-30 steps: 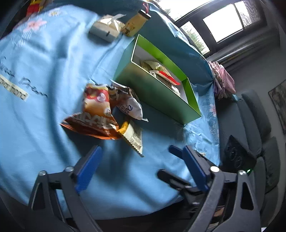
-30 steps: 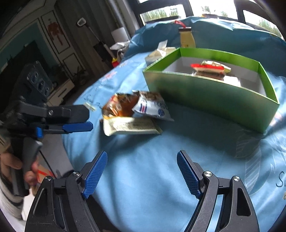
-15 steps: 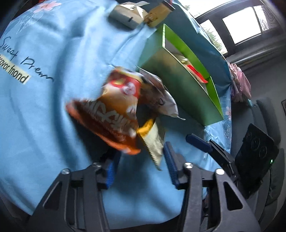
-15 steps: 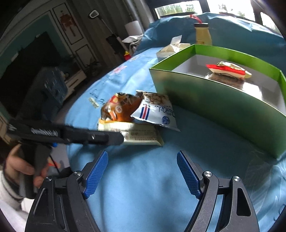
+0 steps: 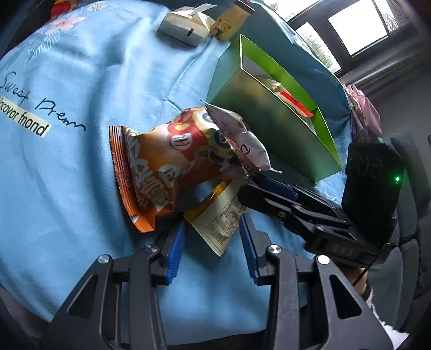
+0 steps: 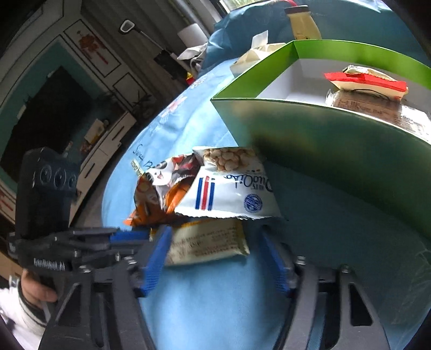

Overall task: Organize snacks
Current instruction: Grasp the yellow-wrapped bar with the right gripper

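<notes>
Crosswise, cream packet (image 6: 208, 243) before green box (image 6: 336, 150).

A light blue cloth (image 5: 80, 88) printed with pale flowers and dark script covers the worktop. At its far edge lies a cream carton (image 5: 183, 29) with a torn-open top, and just beside it a yellow bottle (image 5: 229, 24) with a bear on its label. Beyond the cloth – a bright window (image 5: 358, 29) and a dark padded seat (image 5: 414, 172). The right wrist view shows a dark opening framed in teal (image 6: 45, 118) and a white paper roll (image 6: 192, 33)
</notes>
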Demonstrator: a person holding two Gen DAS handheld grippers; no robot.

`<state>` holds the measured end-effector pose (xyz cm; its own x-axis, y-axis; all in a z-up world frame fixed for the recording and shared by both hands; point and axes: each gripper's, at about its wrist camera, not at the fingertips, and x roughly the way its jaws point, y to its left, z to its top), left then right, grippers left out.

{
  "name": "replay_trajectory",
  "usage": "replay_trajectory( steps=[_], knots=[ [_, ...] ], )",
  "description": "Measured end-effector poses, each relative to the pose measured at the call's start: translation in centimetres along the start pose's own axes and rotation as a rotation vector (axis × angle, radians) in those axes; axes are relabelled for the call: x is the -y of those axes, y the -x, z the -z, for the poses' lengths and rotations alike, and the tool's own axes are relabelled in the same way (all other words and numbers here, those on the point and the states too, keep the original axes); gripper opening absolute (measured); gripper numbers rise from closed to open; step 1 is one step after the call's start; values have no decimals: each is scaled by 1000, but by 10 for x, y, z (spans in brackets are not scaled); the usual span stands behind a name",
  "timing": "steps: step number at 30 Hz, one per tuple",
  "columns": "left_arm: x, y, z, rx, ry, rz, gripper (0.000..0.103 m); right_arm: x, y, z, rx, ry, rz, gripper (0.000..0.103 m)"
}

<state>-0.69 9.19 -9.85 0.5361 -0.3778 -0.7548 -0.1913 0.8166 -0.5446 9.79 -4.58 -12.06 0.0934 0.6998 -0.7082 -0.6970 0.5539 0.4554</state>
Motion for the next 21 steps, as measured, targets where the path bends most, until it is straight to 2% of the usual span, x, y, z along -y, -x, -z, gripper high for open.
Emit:
replay_trajectory(
  steps=[1,5,8,12,21],
  knots=[
    [0,0,0,4,0,-6,35,-2,-2,0,-9,10,15,49],
    [-2,-2,3,16,-6,-21,29,-8,-4,2,-31,47,59,33],
    [-1,-1,4,26,-24,-34,27,-13,-1,5,-28,64,84,29],
    [0,0,6,26,-42,-31,25,-16,13,16,0,50,91,18],
    [26,-2,21,-6,-118,-2,25,-13,49,47,48,-19,95,16]
  ],
)
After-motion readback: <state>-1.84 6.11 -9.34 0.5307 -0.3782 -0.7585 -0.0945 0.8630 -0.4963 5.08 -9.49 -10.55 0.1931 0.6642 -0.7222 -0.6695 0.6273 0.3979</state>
